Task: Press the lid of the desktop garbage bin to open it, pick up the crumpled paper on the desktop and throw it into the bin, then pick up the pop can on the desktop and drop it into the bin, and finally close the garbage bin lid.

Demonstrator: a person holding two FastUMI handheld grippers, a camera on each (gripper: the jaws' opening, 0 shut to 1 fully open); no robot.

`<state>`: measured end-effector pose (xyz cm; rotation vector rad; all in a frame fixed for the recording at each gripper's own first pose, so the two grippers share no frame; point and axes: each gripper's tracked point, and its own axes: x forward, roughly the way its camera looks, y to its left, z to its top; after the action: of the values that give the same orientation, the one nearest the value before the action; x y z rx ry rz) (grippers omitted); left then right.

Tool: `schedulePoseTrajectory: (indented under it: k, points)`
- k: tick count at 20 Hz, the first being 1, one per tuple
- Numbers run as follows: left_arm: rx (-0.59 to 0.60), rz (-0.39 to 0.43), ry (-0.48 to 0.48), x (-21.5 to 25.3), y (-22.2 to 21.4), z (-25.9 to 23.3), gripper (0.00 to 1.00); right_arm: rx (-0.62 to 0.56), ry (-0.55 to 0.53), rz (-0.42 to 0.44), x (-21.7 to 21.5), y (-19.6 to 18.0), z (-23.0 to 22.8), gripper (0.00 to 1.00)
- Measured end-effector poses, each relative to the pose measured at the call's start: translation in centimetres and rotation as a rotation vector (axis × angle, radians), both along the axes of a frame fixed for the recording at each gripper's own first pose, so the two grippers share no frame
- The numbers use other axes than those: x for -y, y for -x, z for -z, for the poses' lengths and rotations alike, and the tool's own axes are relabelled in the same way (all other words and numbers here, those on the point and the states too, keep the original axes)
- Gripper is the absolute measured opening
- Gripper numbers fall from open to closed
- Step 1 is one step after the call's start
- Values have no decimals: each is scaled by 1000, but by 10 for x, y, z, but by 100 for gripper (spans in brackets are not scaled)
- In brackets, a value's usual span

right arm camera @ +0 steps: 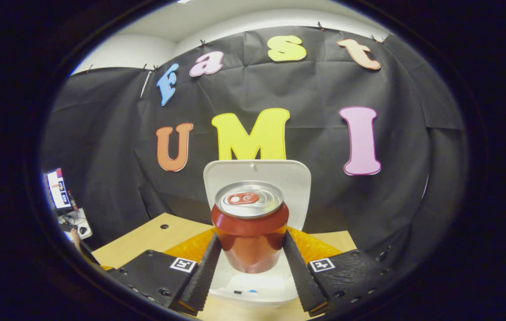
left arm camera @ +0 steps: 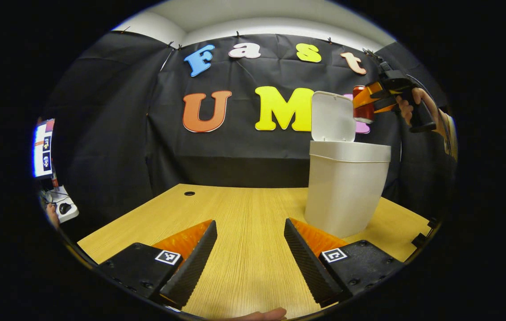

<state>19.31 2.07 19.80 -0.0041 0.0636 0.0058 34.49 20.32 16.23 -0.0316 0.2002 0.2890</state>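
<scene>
Bin (left arm camera: 346, 187), lid (left arm camera: 334, 117) and pop can (right arm camera: 250, 232) are each counted once, and two sets of tongs are seen. The bin is a white, smooth plastic container with rounded corners that tapers toward its base, and it stands on the pale wood-grain table (left arm camera: 244, 223), toward its far right in the left gripper view. Its flat, rounded-rectangle lid is raised upright at the back of the rim. The pop can is a red metal cylinder with a silvery top and a red pull tab; it is held upright between the ridged inner faces of the right tongs (right arm camera: 250, 267), above the bin's open mouth and in front of the lid. A few small marks can be made out low inside the bin in the right gripper view, but what they are cannot be told. In the left gripper view the can (left arm camera: 363, 104) is seen clamped just right of the lid by the right tongs (left arm camera: 368, 101), gripped by a hand (left arm camera: 422, 109). The left tongs (left arm camera: 250, 256) are spread wide over bare table, holding nothing.
</scene>
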Motion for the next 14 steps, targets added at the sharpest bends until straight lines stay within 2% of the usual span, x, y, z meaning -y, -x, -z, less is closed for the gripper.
schedulePoseTrajectory:
  k: [7,9,11,14]
  points:
    - [28,-9,-38,-8,7,-4,99,-41,41,28,-9,-21,19,77]
    - [13,-4,-25,-6,7,2,99,-43,34,32,-8,-21,19,82]
    - [-4,6,-9,-5,7,7,98,-22,27,32,-7,-18,11,81]
    - [-19,13,-2,-3,6,13,99,25,16,26,-5,-13,-5,87]
